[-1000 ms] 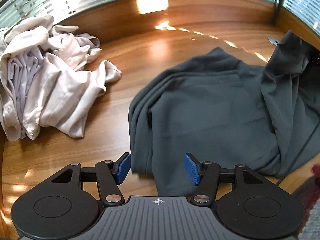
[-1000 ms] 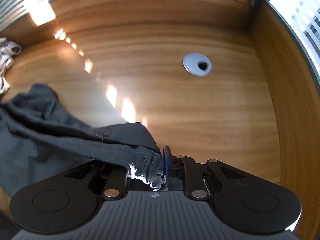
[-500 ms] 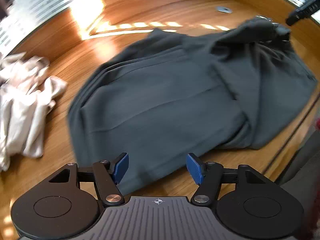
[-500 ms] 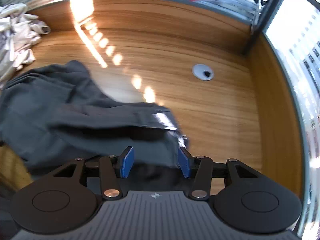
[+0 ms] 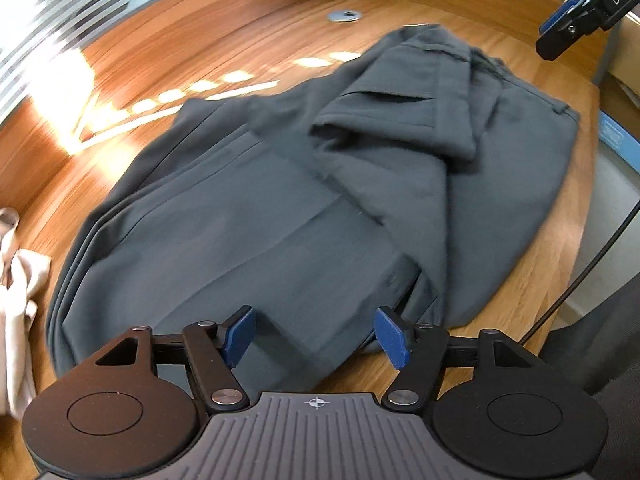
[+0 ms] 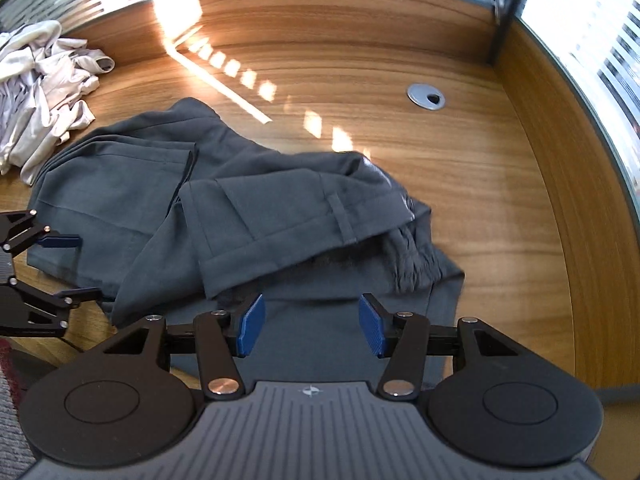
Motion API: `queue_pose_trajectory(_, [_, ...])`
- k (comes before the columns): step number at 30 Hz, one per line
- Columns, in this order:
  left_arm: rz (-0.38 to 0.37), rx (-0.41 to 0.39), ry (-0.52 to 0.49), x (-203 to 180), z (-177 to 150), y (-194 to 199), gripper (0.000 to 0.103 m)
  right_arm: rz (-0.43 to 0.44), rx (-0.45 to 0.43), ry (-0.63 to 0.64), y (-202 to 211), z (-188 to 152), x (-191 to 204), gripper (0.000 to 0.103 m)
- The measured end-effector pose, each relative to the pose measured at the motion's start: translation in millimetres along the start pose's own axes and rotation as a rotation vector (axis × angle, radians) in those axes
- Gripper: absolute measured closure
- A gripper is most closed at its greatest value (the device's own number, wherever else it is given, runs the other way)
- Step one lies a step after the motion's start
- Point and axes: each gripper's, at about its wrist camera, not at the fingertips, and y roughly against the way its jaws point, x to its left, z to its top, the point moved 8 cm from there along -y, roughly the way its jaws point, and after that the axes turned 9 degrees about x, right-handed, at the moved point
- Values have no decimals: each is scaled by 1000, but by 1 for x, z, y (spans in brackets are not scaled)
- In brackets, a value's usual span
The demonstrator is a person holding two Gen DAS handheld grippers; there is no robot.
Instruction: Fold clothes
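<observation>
Dark grey trousers (image 5: 280,220) (image 6: 120,200) lie on the wooden desk (image 6: 400,60), the waistband end (image 6: 300,220) flopped back over the legs. My left gripper (image 5: 316,336) hovers over the near hem; its jaws are opening and its blue pads press on nothing. In the right wrist view the left gripper (image 6: 70,266) shows at the left edge, beside the trousers. My right gripper (image 6: 312,328) hangs above the trousers' near edge, jaws opening, with cloth below but none pinched. The right gripper (image 5: 568,28) appears at the top right of the left wrist view.
A crumpled pile of pale beige clothes (image 6: 44,92) (image 5: 16,280) lies left of the trousers. A grey cable grommet (image 6: 426,96) (image 5: 343,16) sits in the desk behind them. A raised wooden wall rims the desk. A dark cable (image 5: 580,280) hangs off the desk's front edge.
The right gripper let go of the waistband and drew back and up; the waistband now lies folded over the legs. The left gripper rolled and swung over the trousers' hem, opening wider.
</observation>
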Motion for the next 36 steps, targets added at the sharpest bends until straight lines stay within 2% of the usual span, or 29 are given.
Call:
queue_pose_trajectory(8, [-3, -7, -82, -15, 10, -12, 29, 0, -2, -57, 2, -17, 4, 45])
queue_pose_trajectory(11, [8, -10, -86, -16, 11, -14, 32, 0, 0, -61, 0, -19, 9, 45])
queue_pose_trajectory(12, [5, -13, -86, -17, 11, -13, 36, 0, 1, -63, -1, -20, 11, 45])
queue_pose_trajectory(14, [-15, -18, -84, -19, 10, -11, 61, 3, 1, -67, -2, -20, 13, 45])
queue_pose_trajectory(15, [-31, -19, -74, -19, 11, -10, 68, 4, 2, -65, -3, -19, 14, 45])
queue_pose_trajectory(16, [-48, -22, -63, -20, 11, -8, 82, 5, 2, -64, -4, -19, 15, 45])
queue_pose_trajectory(17, [-59, -26, -46, -19, 12, -5, 91, 6, 2, -63, -4, -18, 16, 45])
queue_pose_trajectory(19, [-73, -42, -2, -13, 14, 0, 97, 8, 3, -61, -6, -17, 19, 45])
queue_pose_trajectory(24, [-44, -98, 173, 24, 19, 23, 98, 18, 10, -48, -11, -11, 26, 45])
queue_pose_trajectory(30, [-5, -104, 388, 84, 15, 48, 98, 31, 26, -8, -21, -1, 39, 45])
queue_pose_trajectory(33, [35, -106, 467, 112, 4, 62, 98, 35, 31, 16, -25, 6, 46, 45])
queue_pose_trajectory(36, [116, -129, 525, 138, -11, 76, 98, 40, 35, 36, -29, 14, 52, 45])
